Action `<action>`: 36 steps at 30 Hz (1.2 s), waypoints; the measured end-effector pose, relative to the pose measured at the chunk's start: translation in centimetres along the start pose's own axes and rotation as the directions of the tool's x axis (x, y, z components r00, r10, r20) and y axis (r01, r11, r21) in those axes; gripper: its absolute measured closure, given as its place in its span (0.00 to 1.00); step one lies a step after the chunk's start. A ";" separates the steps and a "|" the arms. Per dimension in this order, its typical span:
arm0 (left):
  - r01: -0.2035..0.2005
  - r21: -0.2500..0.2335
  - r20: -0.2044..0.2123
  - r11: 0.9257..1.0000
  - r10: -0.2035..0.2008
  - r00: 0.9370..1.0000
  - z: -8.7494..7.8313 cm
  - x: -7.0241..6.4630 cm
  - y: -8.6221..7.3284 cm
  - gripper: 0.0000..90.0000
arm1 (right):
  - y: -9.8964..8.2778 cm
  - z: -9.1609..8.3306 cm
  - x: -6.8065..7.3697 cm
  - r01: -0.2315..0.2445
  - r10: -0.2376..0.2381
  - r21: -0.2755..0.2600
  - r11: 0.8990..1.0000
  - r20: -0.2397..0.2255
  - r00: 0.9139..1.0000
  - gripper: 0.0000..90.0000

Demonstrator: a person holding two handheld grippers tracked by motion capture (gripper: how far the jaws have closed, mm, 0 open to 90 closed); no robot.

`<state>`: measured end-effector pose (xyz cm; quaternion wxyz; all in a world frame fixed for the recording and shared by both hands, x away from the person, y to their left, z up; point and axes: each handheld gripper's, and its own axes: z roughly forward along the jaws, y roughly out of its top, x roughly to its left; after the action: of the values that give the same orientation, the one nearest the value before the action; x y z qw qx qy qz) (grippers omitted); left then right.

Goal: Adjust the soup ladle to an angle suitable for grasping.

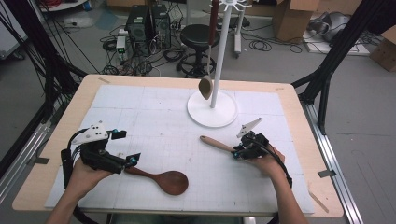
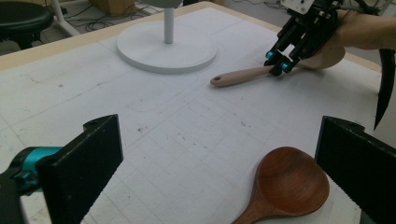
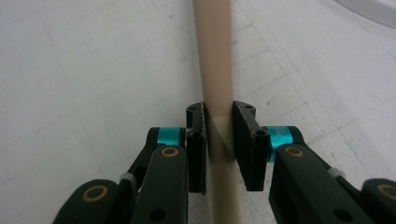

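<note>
A dark brown wooden spoon [image 1: 170, 181] lies on the white gridded mat near the front, bowl to the right. My left gripper [image 1: 132, 161] sits at its handle end with jaws wide open. In the left gripper view the spoon's bowl [image 2: 289, 184] lies low between them, untouched. A pale wooden spoon [image 1: 215, 143] lies right of centre. My right gripper [image 1: 238, 153] is shut on its handle. The right gripper view shows both pads [image 3: 219, 112] pressed on the pale handle [image 3: 215, 60]. The person's hand hides the pale spoon's bowl in the high view.
A white stand with a round base [image 1: 212, 109] and upright pole [image 1: 219, 51] is at the mat's far centre. A wooden spoon [image 1: 206, 87] hangs from its top hooks. The table's wooden rim [image 1: 299, 116] borders the mat. A stool [image 1: 198, 37] and cables are beyond.
</note>
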<state>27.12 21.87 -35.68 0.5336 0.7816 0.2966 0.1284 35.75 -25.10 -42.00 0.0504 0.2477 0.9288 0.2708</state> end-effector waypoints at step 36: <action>-0.016 0.033 0.077 0.999 0.014 0.997 3.0 -2.5 0.8 0.06 | 2.3 -3.5 4.6 0.064 -0.104 -0.348 0.935 -0.100 0.989 0.85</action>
<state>26.95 17.92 -35.82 0.5303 0.7970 0.2722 0.0972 31.94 -22.80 -37.65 0.0497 0.1789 0.8784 0.4403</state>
